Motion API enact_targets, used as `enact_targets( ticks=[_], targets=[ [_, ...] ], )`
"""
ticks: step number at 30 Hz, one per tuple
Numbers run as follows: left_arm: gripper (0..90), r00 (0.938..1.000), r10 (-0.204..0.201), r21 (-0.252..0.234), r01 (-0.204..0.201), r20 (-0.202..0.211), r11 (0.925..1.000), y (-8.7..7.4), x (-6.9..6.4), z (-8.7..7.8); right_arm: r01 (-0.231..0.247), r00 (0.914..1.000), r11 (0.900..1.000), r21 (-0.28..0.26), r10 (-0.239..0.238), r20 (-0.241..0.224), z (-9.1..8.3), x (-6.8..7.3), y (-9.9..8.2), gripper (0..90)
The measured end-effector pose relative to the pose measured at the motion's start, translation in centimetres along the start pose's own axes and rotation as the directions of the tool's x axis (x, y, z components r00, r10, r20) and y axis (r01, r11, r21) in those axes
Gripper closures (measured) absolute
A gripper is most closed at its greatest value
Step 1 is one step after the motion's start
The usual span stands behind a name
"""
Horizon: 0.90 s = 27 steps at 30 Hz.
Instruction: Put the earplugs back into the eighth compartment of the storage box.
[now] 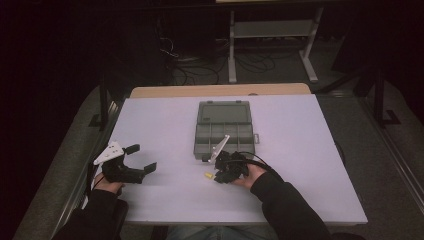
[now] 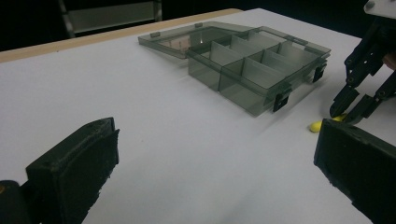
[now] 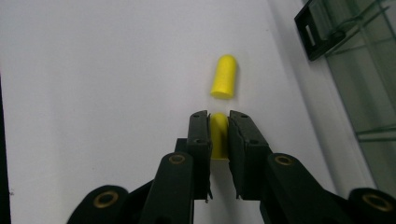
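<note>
Right gripper point(image 3: 218, 122) clenched on a yellow earplug point(image 3: 219, 135), low on the white table point(image 1: 165, 130), just short of the open compartment box point(image 1: 223, 131). Second earplug point(image 3: 224, 77) loose on the table just beyond the jaw tips, apart from the held one. Left gripper point(image 1: 142, 157) released, idle, well to the side. Risks: soft foam squeezing out of the pinch on lifting; jaw tips nudging the loose plug away; plug springing out over a divider on release.
</note>
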<state>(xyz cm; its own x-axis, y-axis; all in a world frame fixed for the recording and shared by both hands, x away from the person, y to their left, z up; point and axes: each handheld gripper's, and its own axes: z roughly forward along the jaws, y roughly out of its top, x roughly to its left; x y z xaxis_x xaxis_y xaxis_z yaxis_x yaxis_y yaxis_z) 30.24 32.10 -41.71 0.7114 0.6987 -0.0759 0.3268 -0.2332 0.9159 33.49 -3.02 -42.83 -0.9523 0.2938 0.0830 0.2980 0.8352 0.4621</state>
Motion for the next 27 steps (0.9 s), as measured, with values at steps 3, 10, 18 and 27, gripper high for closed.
enact_targets(
  ticks=[3, 10, 18, 27],
  targets=[
    [0.0, 1.0000, 0.000, 0.000, 0.000, 0.000, 1.0000, 0.0, 0.0, 0.0, -0.011, 0.9999, 0.9999, -0.009, 0.011, 0.006, -0.3, -0.1, 0.0, 78.7],
    [0.0, 1.0000, -0.001, 0.001, 0.001, -0.001, 1.0000, 0.0, 0.0, 0.0, -0.016, 0.9998, 0.9991, -0.040, 0.017, 0.013, -1.5, -0.5, -0.3, 79.0],
    [0.0, 1.0000, -0.002, 0.001, 0.002, -0.002, 1.0000, 0.0, 0.0, 0.0, -0.018, 0.9987, 0.9979, -0.062, 0.021, 0.046, -2.9, -0.8, -0.5, 79.3],
    [0.0, 1.0000, -0.003, 0.000, 0.003, -0.001, 1.0000, 0.0, 0.0, 0.0, -0.021, 0.9962, 0.9952, -0.096, 0.029, 0.082, -5.2, -1.4, -0.3, 79.6]
  ],
)
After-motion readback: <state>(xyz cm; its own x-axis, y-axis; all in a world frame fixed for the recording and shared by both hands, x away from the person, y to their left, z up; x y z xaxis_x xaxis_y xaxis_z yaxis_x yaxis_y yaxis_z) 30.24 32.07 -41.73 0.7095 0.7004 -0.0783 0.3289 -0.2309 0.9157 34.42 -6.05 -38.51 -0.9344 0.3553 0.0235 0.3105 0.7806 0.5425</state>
